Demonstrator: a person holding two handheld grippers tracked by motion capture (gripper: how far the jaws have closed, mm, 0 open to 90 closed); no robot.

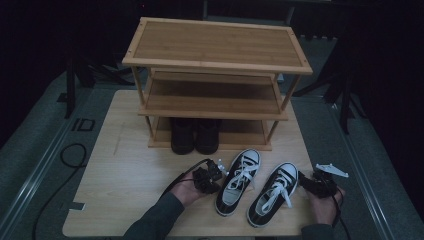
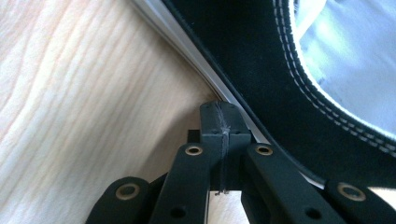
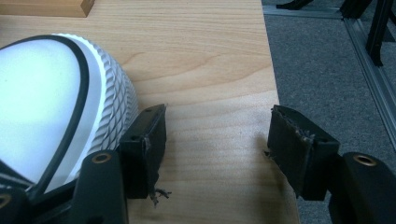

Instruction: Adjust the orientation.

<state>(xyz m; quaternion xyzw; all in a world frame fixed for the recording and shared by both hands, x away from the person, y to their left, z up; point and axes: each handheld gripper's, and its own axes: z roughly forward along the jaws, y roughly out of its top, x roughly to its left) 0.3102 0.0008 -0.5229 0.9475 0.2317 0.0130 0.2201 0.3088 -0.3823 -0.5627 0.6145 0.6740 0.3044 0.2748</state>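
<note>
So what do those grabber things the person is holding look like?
Both are black, with two chunky jaws on hinged bars joined by brass-coloured rivets. The left gripper trails a black cable, and its pads are square blocks. The right gripper carries a pale grey three-cornered plate on top, and its pads look worn and frayed. The person wears dark grey-green sleeves.

Two sneakers [image 1: 239, 182] — two dark shoes [image 1: 195, 136].

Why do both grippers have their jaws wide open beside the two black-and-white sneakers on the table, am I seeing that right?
Not quite. Only the right gripper is open, its jaws apart beside the white toe cap of the right sneaker. The left gripper is shut, jaws pressed together with nothing between them, against the black side of the left sneaker; the left gripper view shows it. Both sneakers do sit on the table.
</note>
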